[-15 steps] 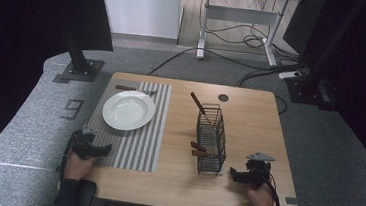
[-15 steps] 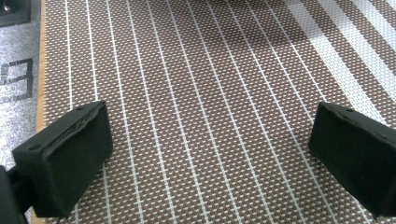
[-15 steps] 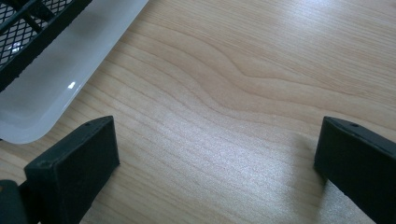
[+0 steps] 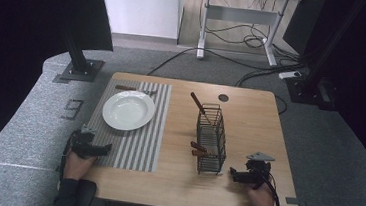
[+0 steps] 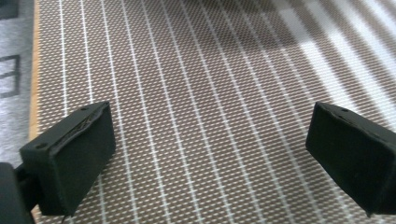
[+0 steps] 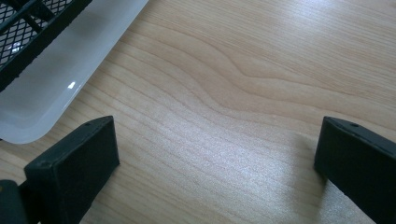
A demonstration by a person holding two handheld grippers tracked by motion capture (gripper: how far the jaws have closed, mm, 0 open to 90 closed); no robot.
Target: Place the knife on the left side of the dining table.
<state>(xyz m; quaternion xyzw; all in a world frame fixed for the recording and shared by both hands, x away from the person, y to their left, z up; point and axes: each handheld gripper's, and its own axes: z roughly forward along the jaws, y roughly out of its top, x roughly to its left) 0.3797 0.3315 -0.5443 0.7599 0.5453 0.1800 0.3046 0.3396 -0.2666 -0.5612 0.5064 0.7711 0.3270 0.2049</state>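
Observation:
A white plate [image 4: 128, 109] sits on a striped grey placemat [image 4: 132, 144] at the table's left. A black wire basket [image 4: 211, 138] stands mid-table on a white tray [image 6: 60, 70], holding wooden-handled utensils [image 4: 198, 149]; one handle [image 4: 196, 101] sticks up at its far end. Another wooden-handled utensil [image 4: 134, 89] lies behind the plate. My left gripper [image 4: 102, 148] rests open over the placemat's [image 5: 196, 93] near-left corner. My right gripper [image 4: 233, 174] rests open on bare wood [image 6: 243, 93] just right of the basket's near end. Nothing lies between either pair of jaws.
The wooden table [image 4: 250, 119] has a round cable hole [image 4: 223, 97] near its far edge. Grey carpet surrounds it, with a black stand base [image 4: 78, 69] at far left, another desk [image 4: 238, 17] and cables [image 4: 256, 44] behind.

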